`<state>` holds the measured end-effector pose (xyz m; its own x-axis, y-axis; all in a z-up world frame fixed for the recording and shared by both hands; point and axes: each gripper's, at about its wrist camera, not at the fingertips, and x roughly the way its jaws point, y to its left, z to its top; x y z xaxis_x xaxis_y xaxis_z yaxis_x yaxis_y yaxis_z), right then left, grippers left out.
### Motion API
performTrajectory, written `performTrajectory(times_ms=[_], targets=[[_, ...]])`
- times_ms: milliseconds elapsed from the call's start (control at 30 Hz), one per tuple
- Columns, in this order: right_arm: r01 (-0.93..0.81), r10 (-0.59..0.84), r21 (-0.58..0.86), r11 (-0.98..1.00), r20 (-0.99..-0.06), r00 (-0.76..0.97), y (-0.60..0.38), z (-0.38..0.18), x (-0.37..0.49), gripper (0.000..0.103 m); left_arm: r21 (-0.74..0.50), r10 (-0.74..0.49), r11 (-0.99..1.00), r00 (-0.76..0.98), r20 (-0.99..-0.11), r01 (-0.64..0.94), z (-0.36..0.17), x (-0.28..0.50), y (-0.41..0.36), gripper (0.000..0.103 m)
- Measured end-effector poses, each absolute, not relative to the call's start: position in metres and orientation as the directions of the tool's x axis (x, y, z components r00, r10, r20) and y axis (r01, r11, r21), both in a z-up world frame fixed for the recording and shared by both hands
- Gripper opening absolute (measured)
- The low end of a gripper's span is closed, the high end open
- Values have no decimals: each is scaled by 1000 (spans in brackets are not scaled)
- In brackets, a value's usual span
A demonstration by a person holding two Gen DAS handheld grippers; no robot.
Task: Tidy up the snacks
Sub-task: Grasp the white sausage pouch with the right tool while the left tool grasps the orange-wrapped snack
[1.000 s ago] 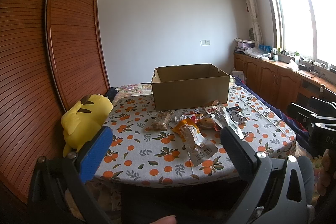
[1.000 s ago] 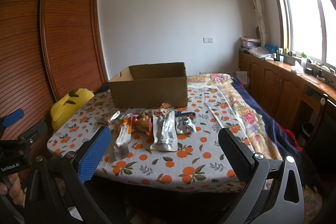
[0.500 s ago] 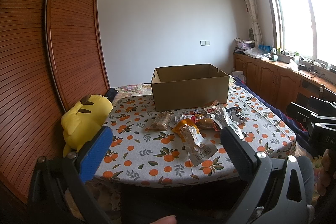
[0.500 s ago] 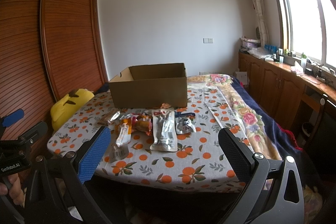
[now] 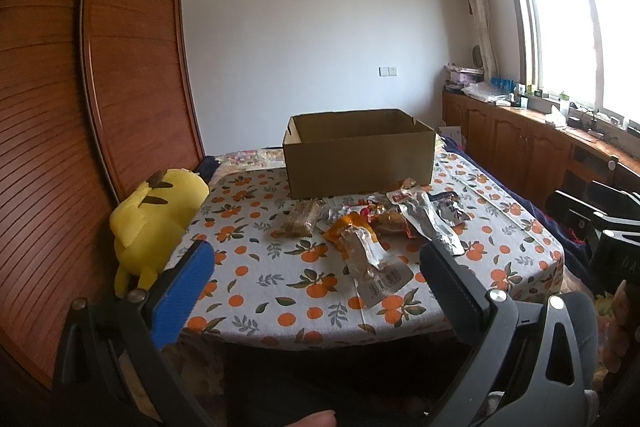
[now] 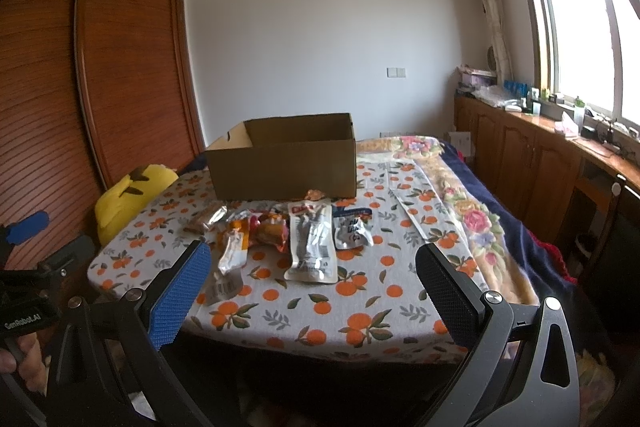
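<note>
Nothing moved; cardboard box (image 6: 286, 157) interior unseen, snacks (image 6: 296, 233) lie beside it.

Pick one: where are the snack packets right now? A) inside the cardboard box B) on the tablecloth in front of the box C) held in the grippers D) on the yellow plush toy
B: the snack packets lie scattered on the orange-print tablecloth in front of the cardboard box, while the left gripper and right gripper hang open and empty short of the table.
</note>
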<state>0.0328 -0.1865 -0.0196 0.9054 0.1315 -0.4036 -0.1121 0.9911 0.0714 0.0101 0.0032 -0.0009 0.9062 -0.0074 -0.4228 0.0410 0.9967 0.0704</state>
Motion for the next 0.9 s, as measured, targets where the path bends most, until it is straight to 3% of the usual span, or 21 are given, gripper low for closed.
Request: performTrajectory(times_ms=[567, 667, 900], targets=[[-262, 271, 91, 961, -519, 811, -197, -49, 118, 102, -14, -133, 988, 815, -564, 151, -41, 98, -5, 101], [-310, 299, 76, 948, -552, 778, -190, -56, 141, 99, -41, -156, 986, 794, -587, 164, -53, 120, -7, 101], [-372, 347, 106, 922, -653, 673, -177, -84, 197, 77, -143, -232, 973, 727, -646, 183, -78, 154, -2, 97]])
